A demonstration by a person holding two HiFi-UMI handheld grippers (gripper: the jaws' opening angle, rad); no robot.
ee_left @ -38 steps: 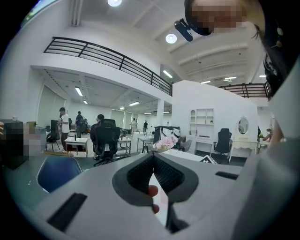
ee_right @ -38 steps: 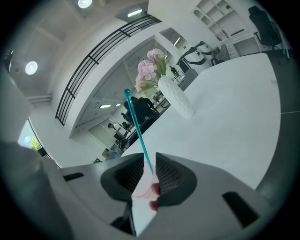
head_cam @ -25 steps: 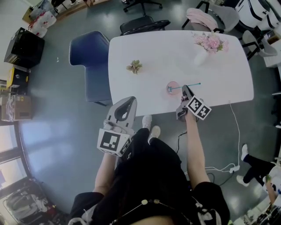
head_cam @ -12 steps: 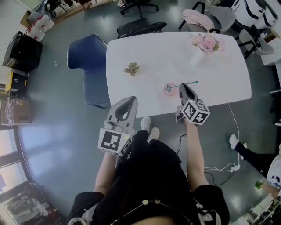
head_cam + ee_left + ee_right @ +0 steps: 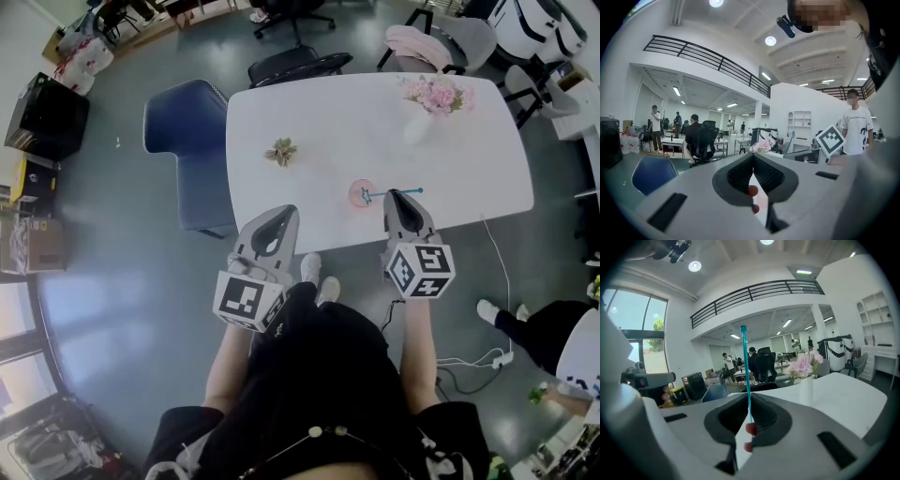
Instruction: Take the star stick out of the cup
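Note:
A thin teal star stick rises upright from my right gripper, which is shut on it. In the head view the star stick lies across the right gripper, and its left end overlaps the pink cup on the white table. I cannot tell whether that end is inside the cup. The star end is hidden in the right gripper view. My left gripper hangs off the table's near edge; its jaws are shut with nothing between them.
A white vase with pink flowers stands at the table's far right, and a small dried plant at its far left. A blue chair sits left of the table. A person stands to the right.
My right gripper has risen towards the head camera and levelled out, carrying the stick upright. The left gripper has barely moved. A person has walked in at the right.

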